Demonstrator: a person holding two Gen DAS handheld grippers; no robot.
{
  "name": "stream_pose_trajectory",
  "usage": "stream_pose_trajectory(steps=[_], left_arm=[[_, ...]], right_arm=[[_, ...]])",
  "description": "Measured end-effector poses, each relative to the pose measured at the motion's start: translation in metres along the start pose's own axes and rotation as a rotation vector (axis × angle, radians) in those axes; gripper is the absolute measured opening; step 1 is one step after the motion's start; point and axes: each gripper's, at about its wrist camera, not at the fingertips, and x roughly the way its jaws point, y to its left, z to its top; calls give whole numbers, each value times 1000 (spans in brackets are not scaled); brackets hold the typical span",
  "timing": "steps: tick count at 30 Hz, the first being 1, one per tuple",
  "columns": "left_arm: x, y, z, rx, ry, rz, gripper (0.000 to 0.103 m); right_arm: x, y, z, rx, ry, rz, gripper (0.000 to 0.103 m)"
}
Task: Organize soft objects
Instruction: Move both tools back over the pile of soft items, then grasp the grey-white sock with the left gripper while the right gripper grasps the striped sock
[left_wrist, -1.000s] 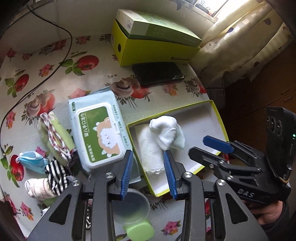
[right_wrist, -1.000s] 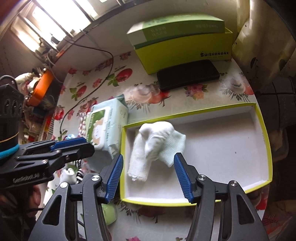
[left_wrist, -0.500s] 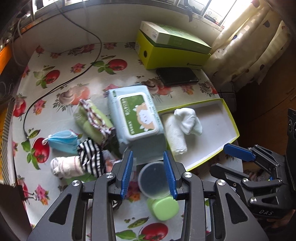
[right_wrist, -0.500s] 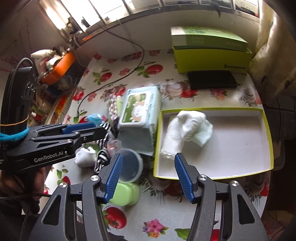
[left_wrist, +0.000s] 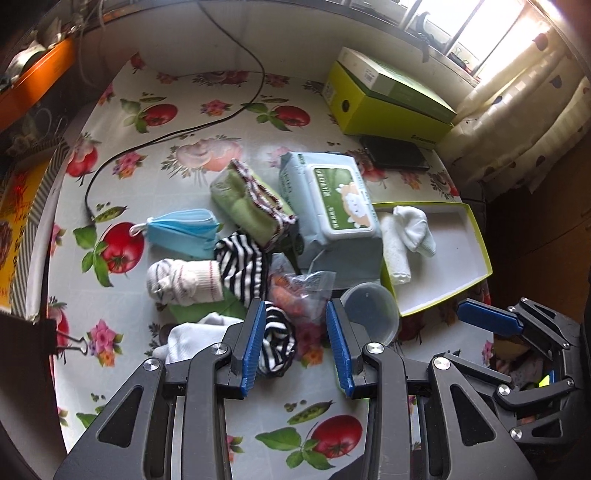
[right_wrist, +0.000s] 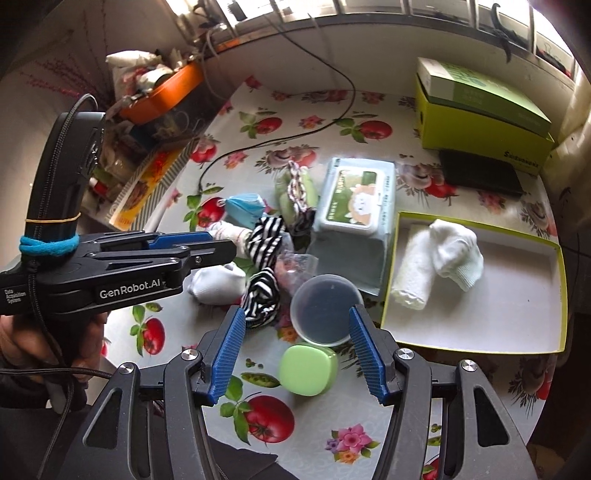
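left gripper (left_wrist: 295, 343): jaws apart, empty | right gripper (right_wrist: 295, 354): jaws apart, empty

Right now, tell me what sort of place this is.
Probably a lived-in home, a table by a window: a fruit-and-flower tablecloth, a curtain at the window, and socks beside a wet-wipes pack on top.

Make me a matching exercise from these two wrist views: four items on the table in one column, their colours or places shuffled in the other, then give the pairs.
Column one:
1. face mask
2. rolled white towel
3. wet wipes pack
4. round clear lid

Column two:
A. lying inside the yellow-rimmed box tray, beside a white sock
B. on the tablecloth next to a small green container
C. blue, folded, near a tomato print
D. pale blue pack with a green label, left of the tray

Pairs: 1-C, 2-A, 3-D, 4-B
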Motion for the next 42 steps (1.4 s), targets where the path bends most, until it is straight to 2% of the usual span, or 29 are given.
stream_pose_trajectory(steps=[17, 34, 42], left_arm=[[1, 60, -18, -111, 15, 30, 36], [20, 83, -29, -116, 56, 60, 36], [37, 102, -42, -118, 82, 46, 37]], right_arm=[[21, 32, 9, -85, 58, 26, 58], [39, 44, 16, -105, 93, 42, 58], [48, 45, 15, -111, 124, 45, 58]])
